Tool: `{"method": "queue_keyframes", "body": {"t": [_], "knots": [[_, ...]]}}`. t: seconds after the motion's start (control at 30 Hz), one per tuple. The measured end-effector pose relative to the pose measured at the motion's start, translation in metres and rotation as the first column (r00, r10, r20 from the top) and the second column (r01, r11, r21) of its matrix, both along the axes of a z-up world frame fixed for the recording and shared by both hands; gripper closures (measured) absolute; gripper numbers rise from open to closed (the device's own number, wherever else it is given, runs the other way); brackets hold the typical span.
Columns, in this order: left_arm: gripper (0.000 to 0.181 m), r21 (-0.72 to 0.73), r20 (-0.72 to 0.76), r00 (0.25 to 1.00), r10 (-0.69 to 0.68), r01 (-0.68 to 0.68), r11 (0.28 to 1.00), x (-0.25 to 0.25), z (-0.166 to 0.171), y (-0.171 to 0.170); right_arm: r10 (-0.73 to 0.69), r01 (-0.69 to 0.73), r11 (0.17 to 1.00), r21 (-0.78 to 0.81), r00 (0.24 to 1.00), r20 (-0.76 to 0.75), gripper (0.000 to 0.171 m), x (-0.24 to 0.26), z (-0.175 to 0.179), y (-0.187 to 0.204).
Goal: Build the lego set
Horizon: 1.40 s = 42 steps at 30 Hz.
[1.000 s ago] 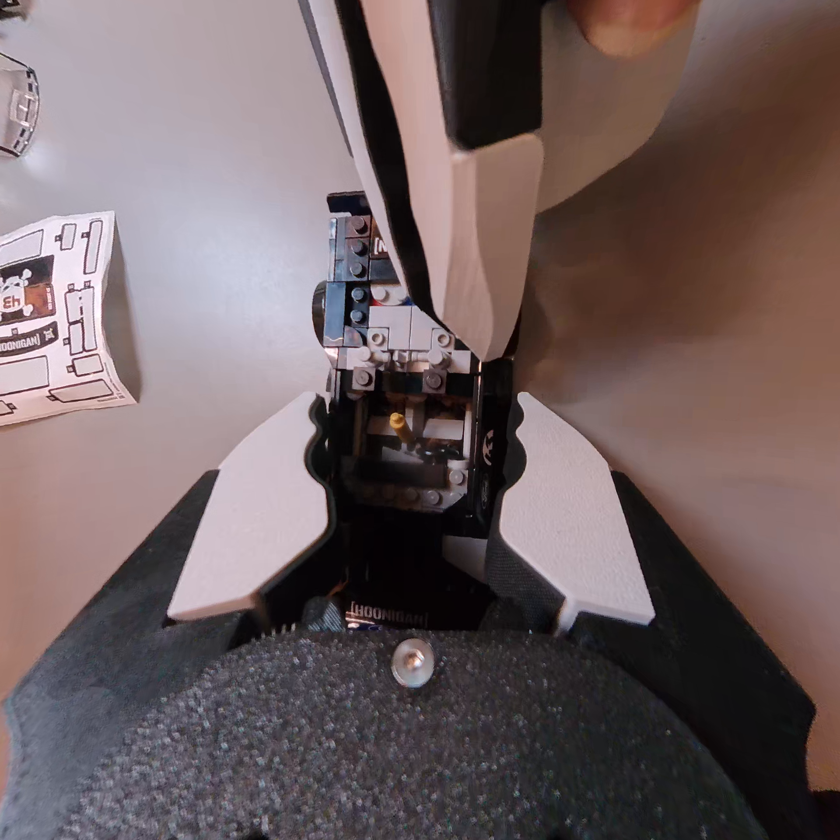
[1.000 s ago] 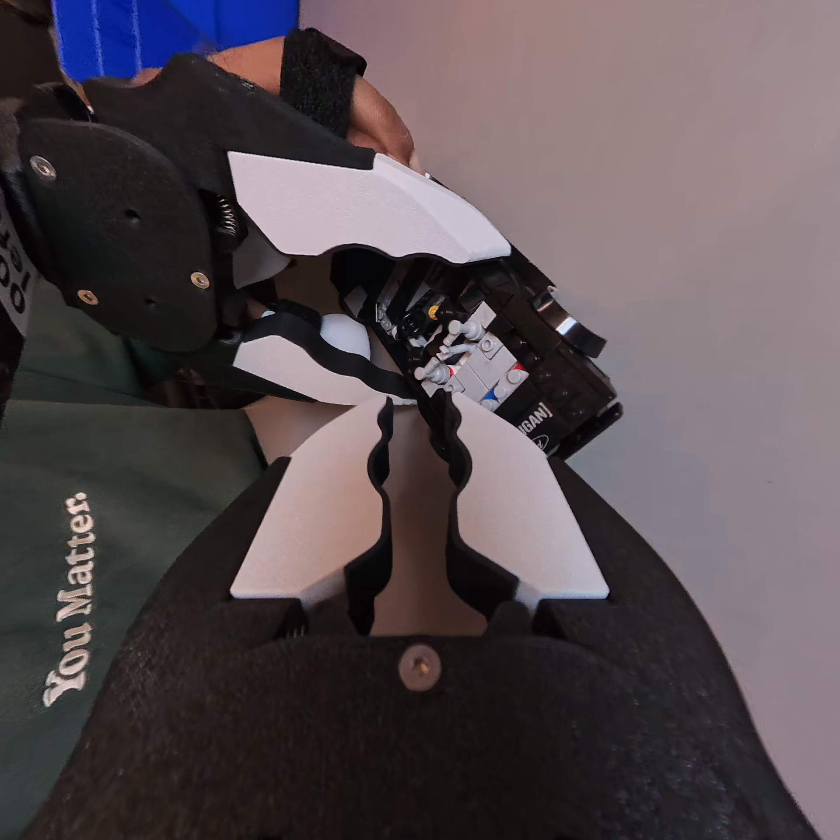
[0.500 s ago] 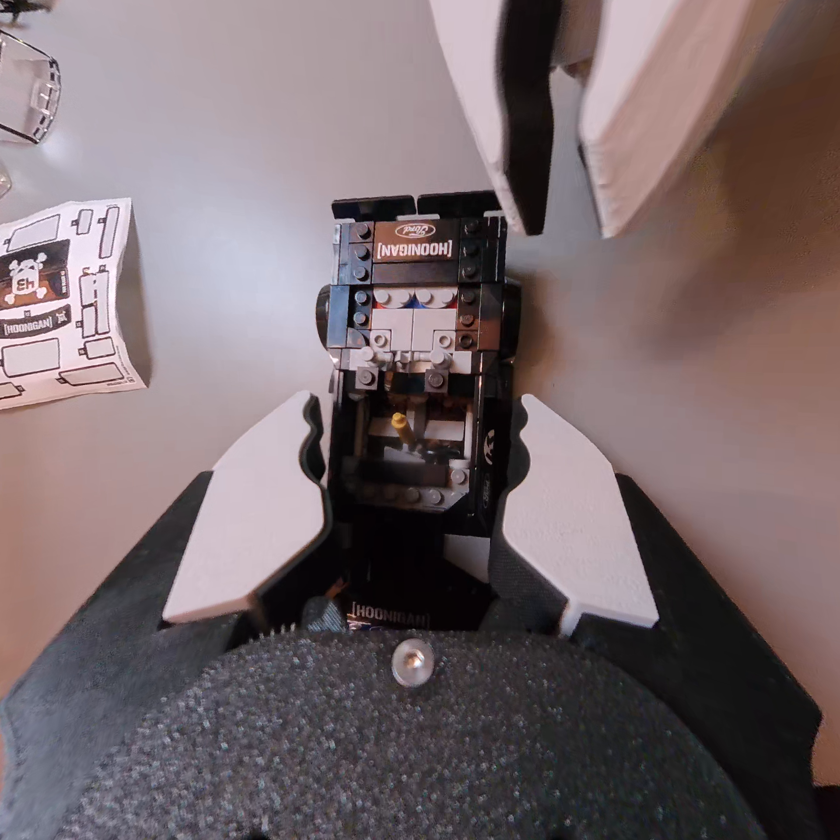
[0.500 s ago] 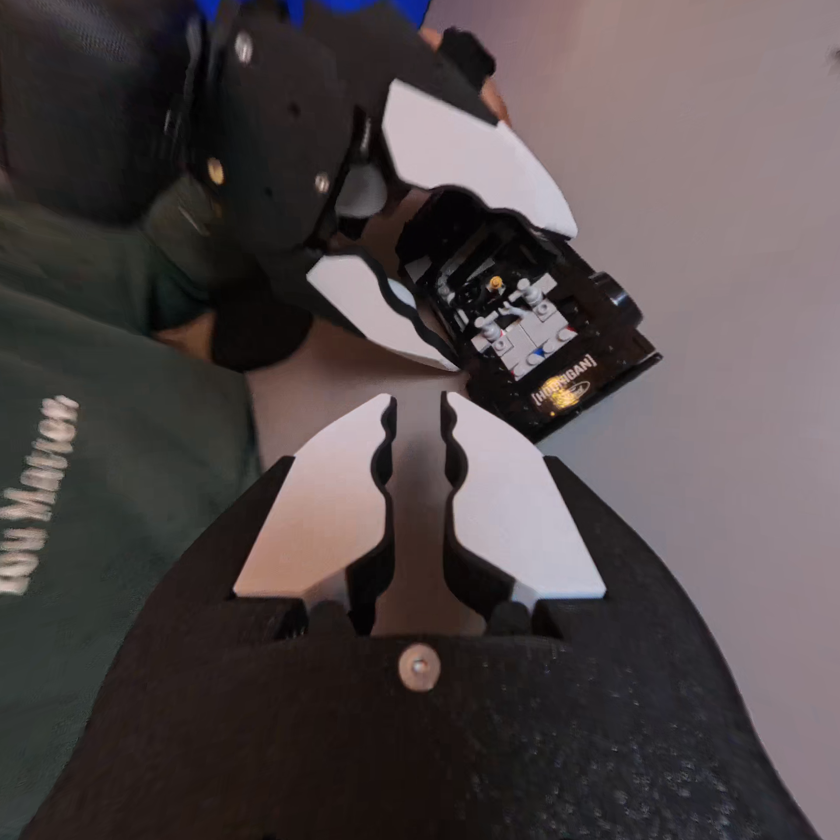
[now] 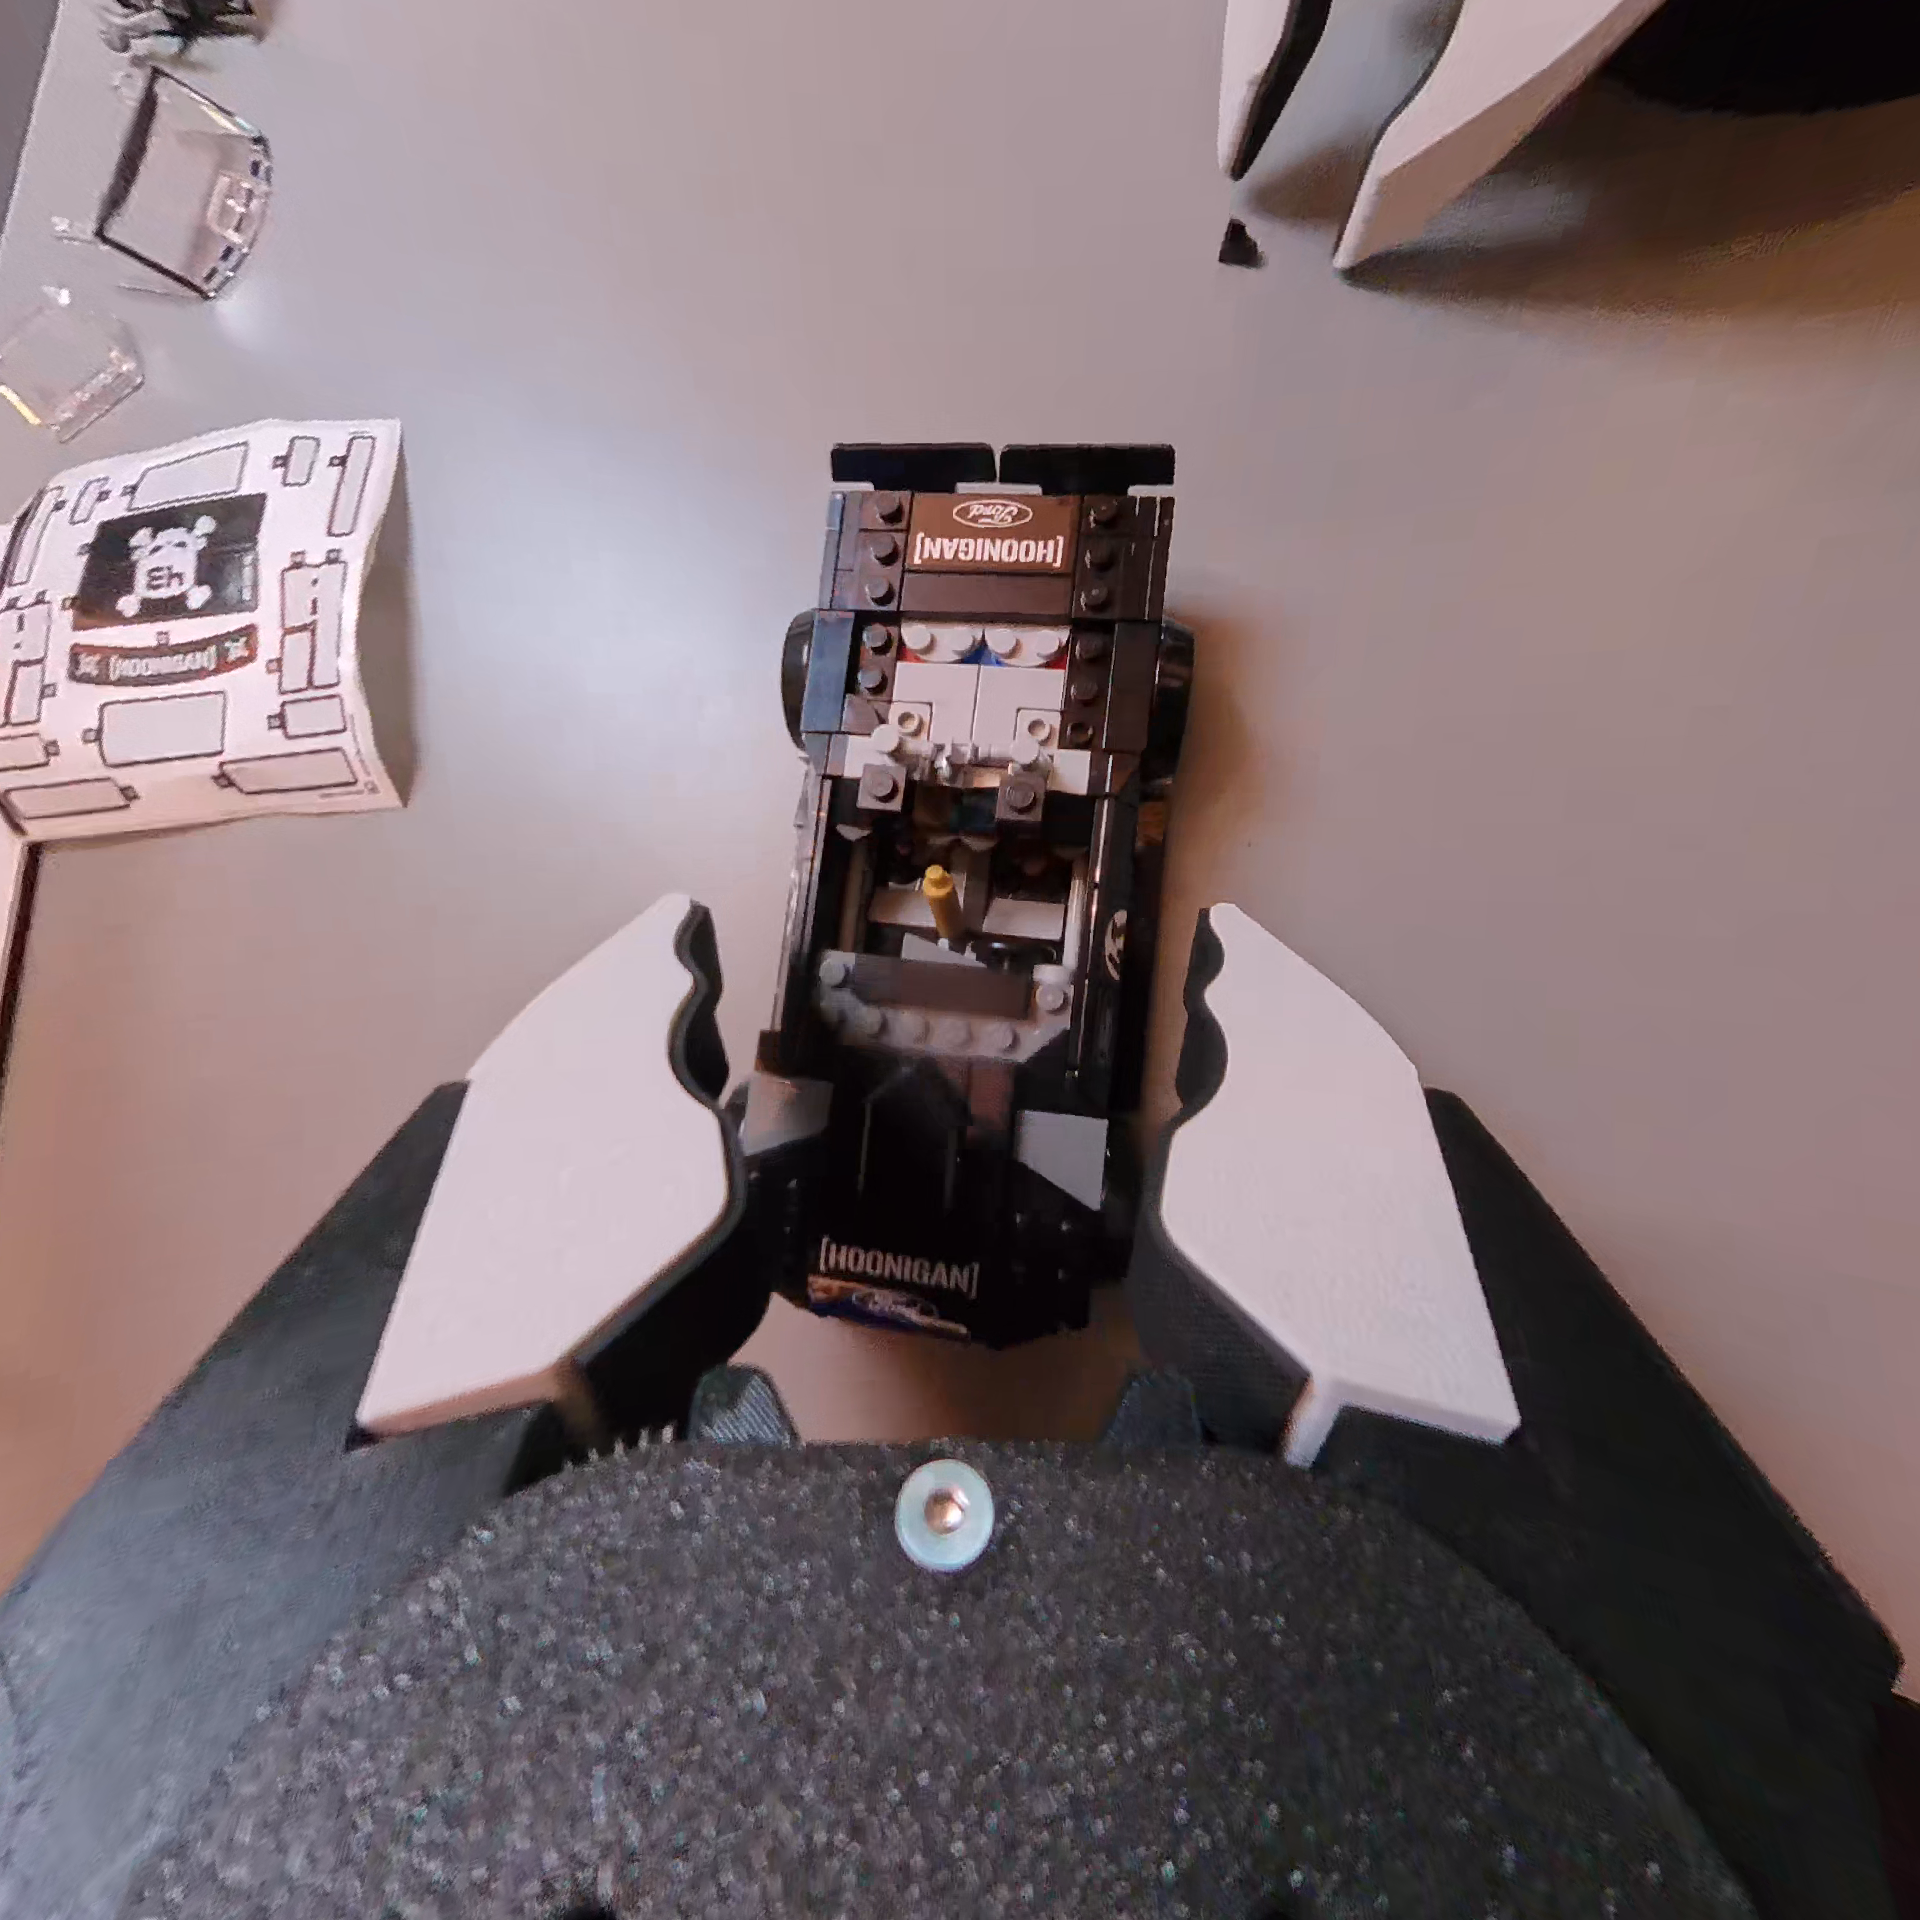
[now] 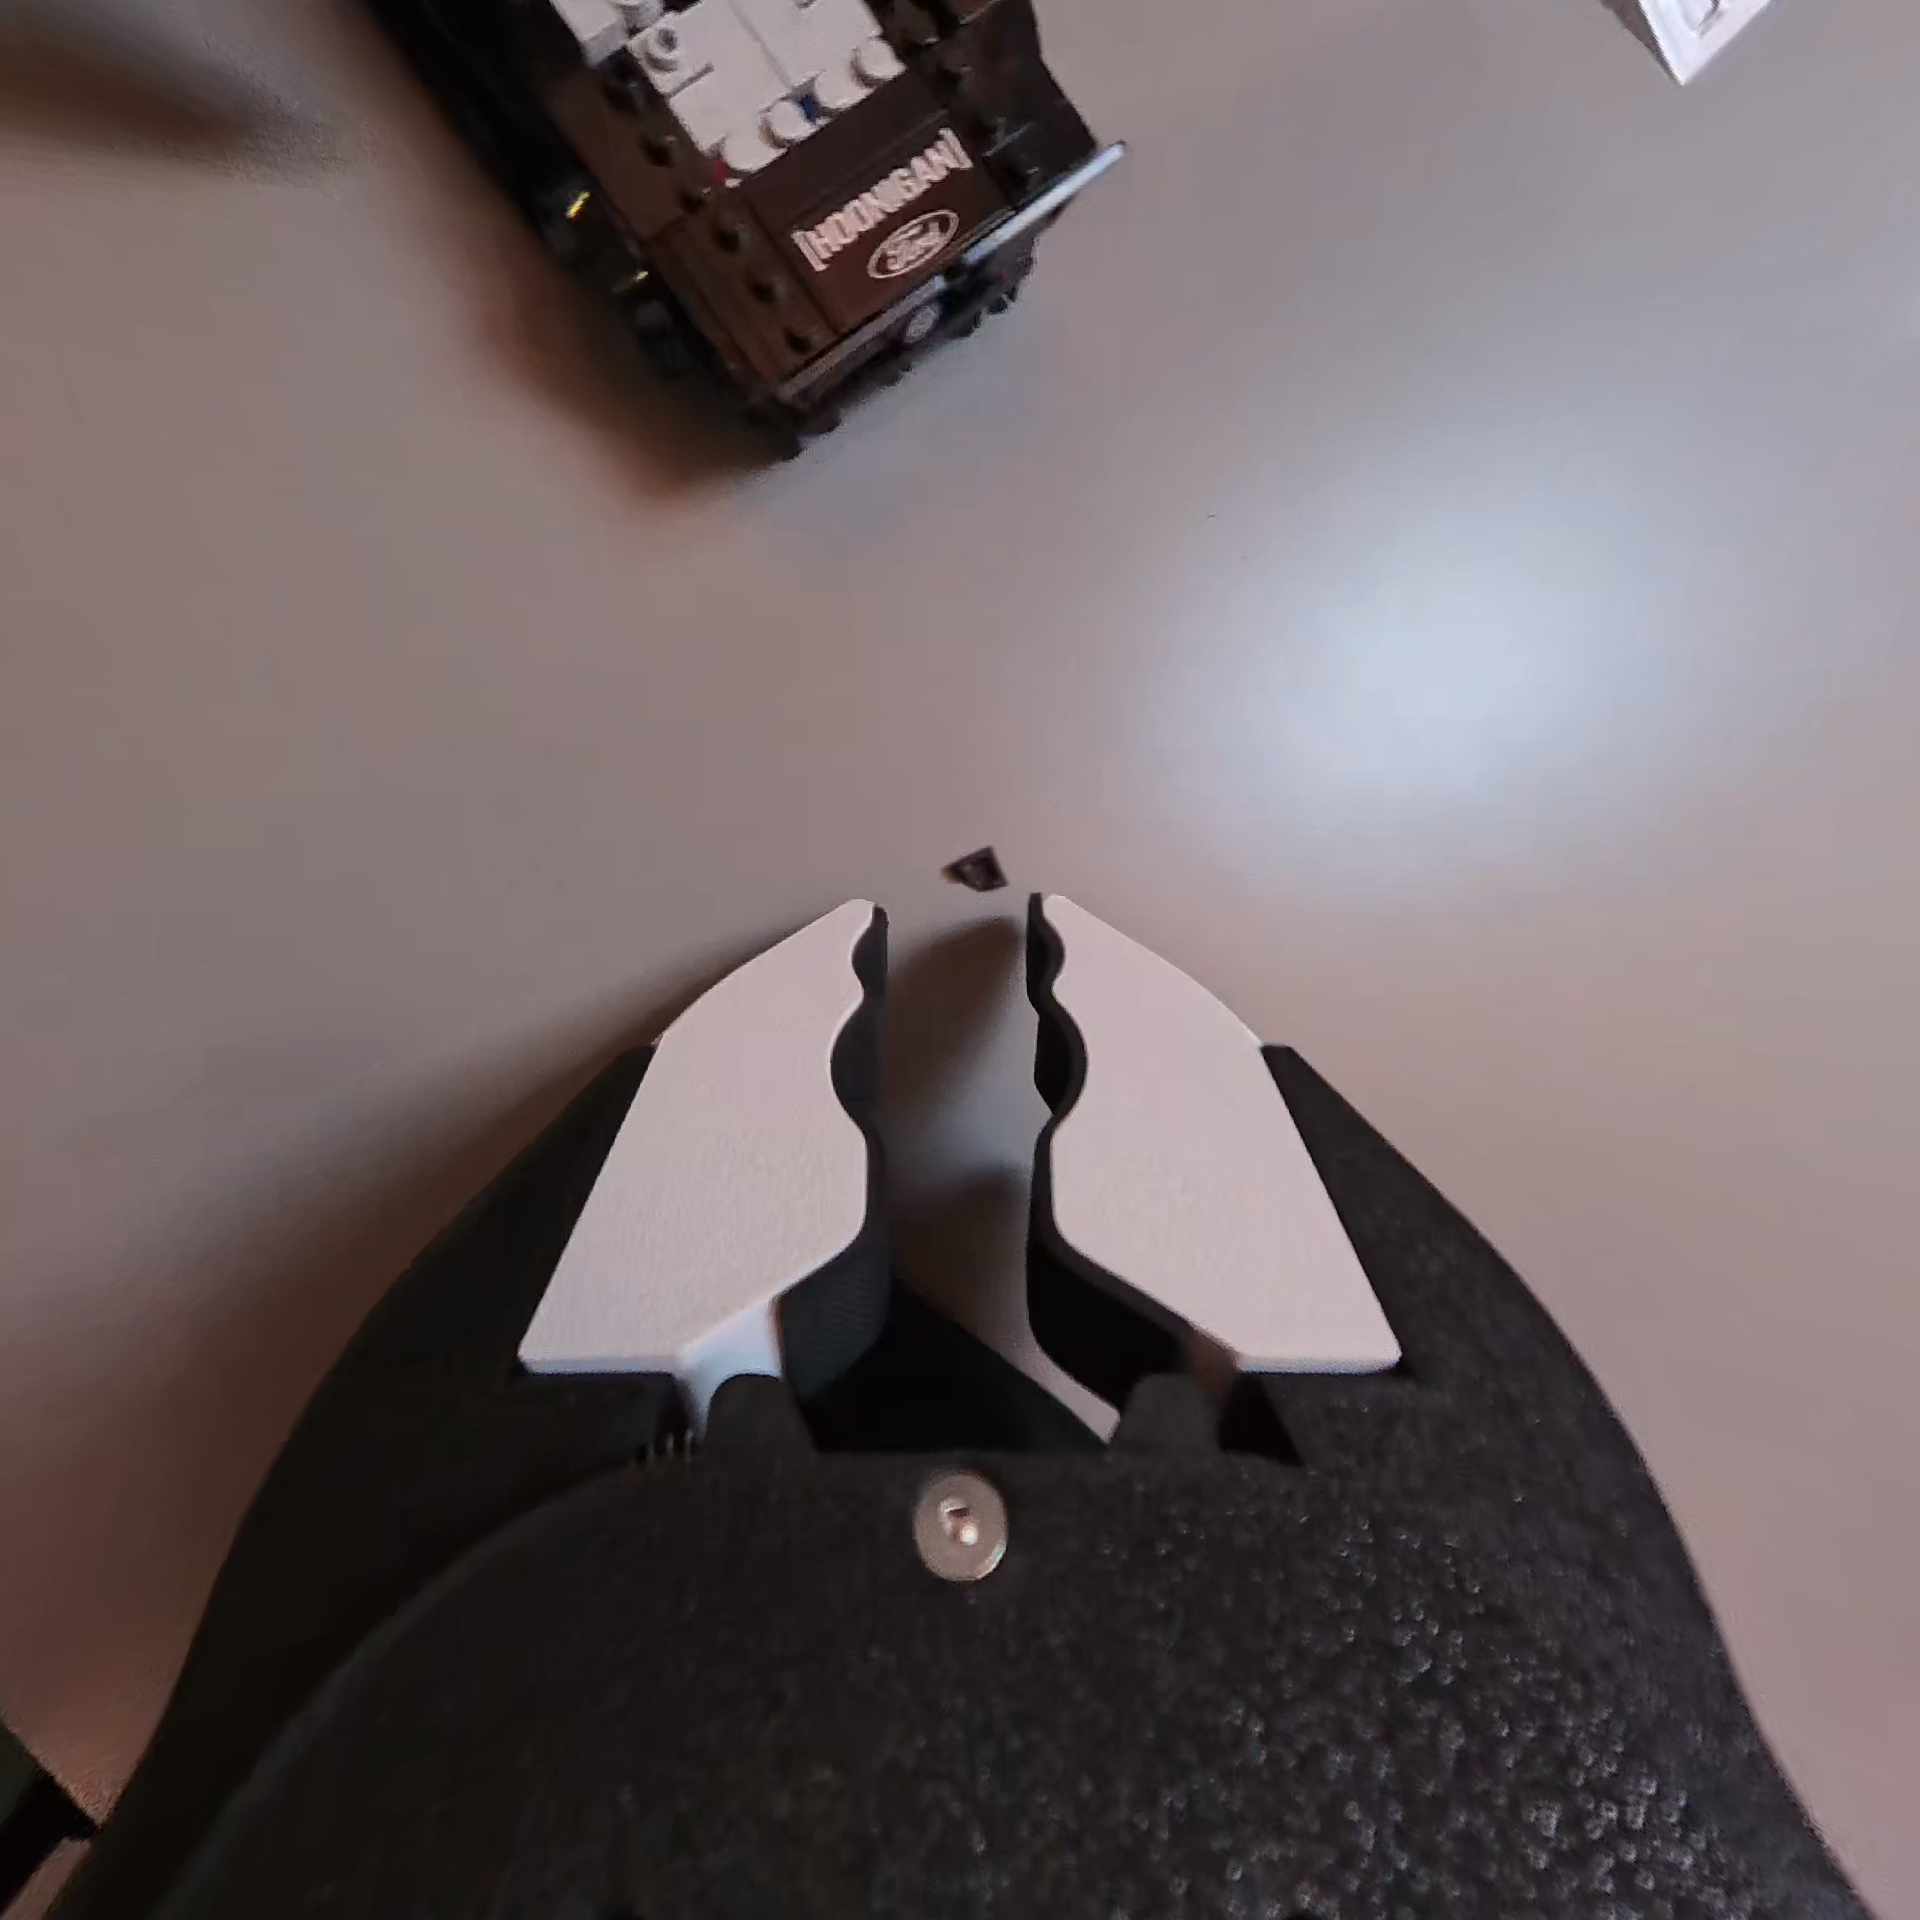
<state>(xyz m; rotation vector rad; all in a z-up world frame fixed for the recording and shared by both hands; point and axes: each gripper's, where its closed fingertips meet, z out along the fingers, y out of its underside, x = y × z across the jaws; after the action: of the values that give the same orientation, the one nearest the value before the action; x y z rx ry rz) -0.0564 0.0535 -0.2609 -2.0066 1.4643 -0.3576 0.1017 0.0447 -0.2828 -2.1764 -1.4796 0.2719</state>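
Note:
The black lego car (image 5: 977, 935) with grey studs and a tan lever sits on the grey table (image 5: 1558, 727). It lies lengthwise between the fingers of my left gripper (image 5: 956, 914), which is open, with a gap showing on each side near the tips. My right gripper (image 6: 956, 914) is slightly open and empty, low over the table. A tiny black piece (image 6: 977, 868) lies just ahead of its tips. The right gripper (image 5: 1294, 213) and that piece (image 5: 1238, 247) also show at the top right of the left wrist view. The car's end (image 6: 831, 208) is at the top of the right wrist view.
A white sticker sheet (image 5: 197, 623) lies left of the car. Clear lego windscreen pieces (image 5: 187, 197) lie beyond it at the far left. A white sheet corner (image 6: 1704, 42) shows at the top right of the right wrist view. Some 15 cm of space lies between my two pairs of fingers.
My right gripper left the car and swung down to the table beside the tiny black piece. My left gripper opened a little and drew back, so more of the car shows.

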Motion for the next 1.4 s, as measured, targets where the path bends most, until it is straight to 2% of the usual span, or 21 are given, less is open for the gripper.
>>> {"method": "queue_keyframes", "body": {"t": [0.17, 0.27, 0.43, 0.6, 0.73, 0.87, 1.0, 1.13, 1.23, 1.4], "knots": [[0.099, 0.019, 0.081, 0.995, 0.051, -0.053, 0.998, -0.006, 0.013, -0.010, -0.005, 0.002, 0.998, -0.065, 0.999, -0.054, 0.148, -0.007, -0.001, 0.007], [0.101, 0.028, 0.122, 0.989, 0.078, -0.082, 0.996, -0.009, 0.016, -0.019, 0.000, -0.008, 0.993, -0.120, 0.998, -0.061, 0.157, -0.011, -0.002, 0.006], [0.104, 0.040, 0.208, 0.972, 0.107, -0.118, 0.992, -0.006, 0.023, -0.031, 0.002, -0.012, 0.990, -0.144, 0.997, -0.072, 0.171, -0.012, -0.003, 0.006], [0.107, 0.039, 0.248, 0.962, 0.114, -0.128, 0.991, 0.002, 0.026, -0.037, 0.011, -0.019, 0.995, -0.094, 0.997, -0.079, 0.171, -0.012, -0.002, 0.005], [0.111, 0.033, 0.280, 0.953, 0.113, -0.127, 0.991, 0.009, 0.027, -0.042, 0.001, -0.027, 0.994, -0.102, 0.969, -0.246, 0.171, -0.024, 0.025, 0.003], [0.117, 0.025, 0.329, 0.939, 0.105, -0.120, 0.992, 0.021, 0.028, -0.046, -0.005, -0.053, 0.992, -0.113, 0.885, -0.465, 0.171, -0.039, 0.065, -0.001], [0.121, 0.024, 0.384, 0.920, 0.080, -0.096, 0.995, 0.038, 0.031, -0.053, -0.033, -0.096, 0.979, -0.177, 0.792, -0.610, 0.171, -0.054, 0.076, -0.013], [0.132, 0.066, 0.430, 0.902, 0.033, -0.068, 0.996, 0.054, 0.037, -0.059, -0.110, -0.167, 0.945, -0.281, 0.647, -0.755, 0.171, -0.074, 0.088, -0.029], [0.145, 0.124, 0.470, 0.883, -0.005, -0.060, 0.990, 0.061, 0.048, -0.062, -0.165, -0.239, 0.908, -0.345, 0.551, -0.818, 0.171, -0.087, 0.096, -0.040], [0.153, 0.189, 0.510, 0.859, -0.044, -0.063, 0.980, 0.061, 0.062, -0.062, -0.236, -0.342, 0.831, -0.438, 0.495, -0.836, 0.171, -0.100, 0.097, -0.053]]}}
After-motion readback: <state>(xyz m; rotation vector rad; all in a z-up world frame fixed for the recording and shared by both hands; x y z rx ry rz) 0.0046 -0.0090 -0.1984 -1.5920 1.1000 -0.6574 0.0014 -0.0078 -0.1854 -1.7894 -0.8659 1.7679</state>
